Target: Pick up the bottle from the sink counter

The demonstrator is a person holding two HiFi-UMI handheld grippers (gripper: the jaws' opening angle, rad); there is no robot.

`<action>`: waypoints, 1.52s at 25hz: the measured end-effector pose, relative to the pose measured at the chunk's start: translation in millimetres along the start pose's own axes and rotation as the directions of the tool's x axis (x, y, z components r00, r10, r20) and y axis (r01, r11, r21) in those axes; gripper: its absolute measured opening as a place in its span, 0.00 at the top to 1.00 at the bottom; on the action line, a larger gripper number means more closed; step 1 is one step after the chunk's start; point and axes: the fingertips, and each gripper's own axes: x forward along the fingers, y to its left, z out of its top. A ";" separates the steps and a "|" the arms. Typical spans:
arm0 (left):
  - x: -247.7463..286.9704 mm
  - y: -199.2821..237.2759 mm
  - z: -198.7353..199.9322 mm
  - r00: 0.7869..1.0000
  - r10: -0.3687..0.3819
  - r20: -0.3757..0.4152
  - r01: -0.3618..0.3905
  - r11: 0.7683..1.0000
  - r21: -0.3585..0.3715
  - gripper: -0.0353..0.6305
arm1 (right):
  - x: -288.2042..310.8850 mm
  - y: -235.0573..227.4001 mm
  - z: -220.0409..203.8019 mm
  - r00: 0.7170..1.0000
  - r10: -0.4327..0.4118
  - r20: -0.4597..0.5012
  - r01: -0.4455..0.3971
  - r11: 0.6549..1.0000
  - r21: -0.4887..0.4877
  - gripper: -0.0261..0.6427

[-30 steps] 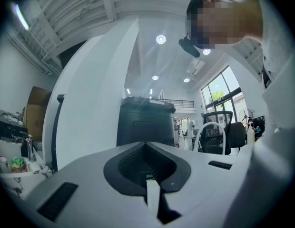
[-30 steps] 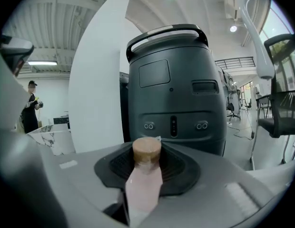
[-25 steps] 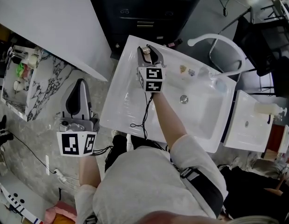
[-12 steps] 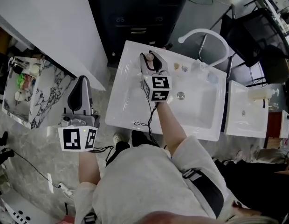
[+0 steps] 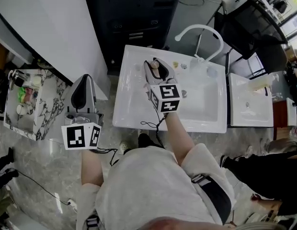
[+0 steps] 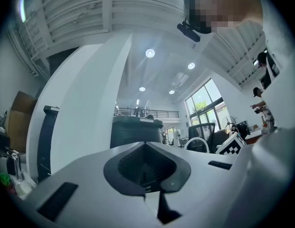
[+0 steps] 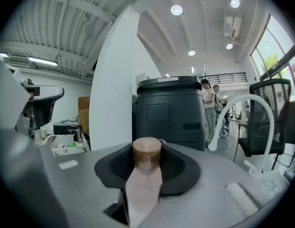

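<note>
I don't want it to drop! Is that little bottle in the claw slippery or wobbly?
Probably light: the pinkish bottle looks small and slim in the right gripper. Its smooth-looking body could slip, though the dark pads press both sides. Its round brown cap suggests it would roll if laid down.

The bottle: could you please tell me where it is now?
The bottle is held by the right gripper, over the sink, at its rear left corner, left of the faucet in the head view.

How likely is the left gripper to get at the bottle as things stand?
Probably not: the bottle is clamped in the right gripper over the sink counter, jaws covering both its sides, while the left gripper hangs shut beside the counter.
</note>
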 end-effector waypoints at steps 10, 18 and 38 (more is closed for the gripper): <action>-7.9 -6.3 11.1 0.996 -0.088 0.034 0.089 0.996 -0.014 0.94 | -56.9 11.5 35.3 0.996 -0.066 0.056 0.067 0.998 -0.018 0.75; -15.6 -12.1 16.4 0.991 -0.129 0.042 0.130 0.991 -0.026 0.94 | -97.7 19.5 61.1 0.989 -0.106 0.106 0.111 0.993 -0.045 0.75; -46.6 -34.7 25.6 0.981 -0.186 0.052 0.187 0.982 -0.021 0.94 | -187.4 25.7 88.5 0.957 -0.218 0.192 0.227 0.974 -0.027 0.75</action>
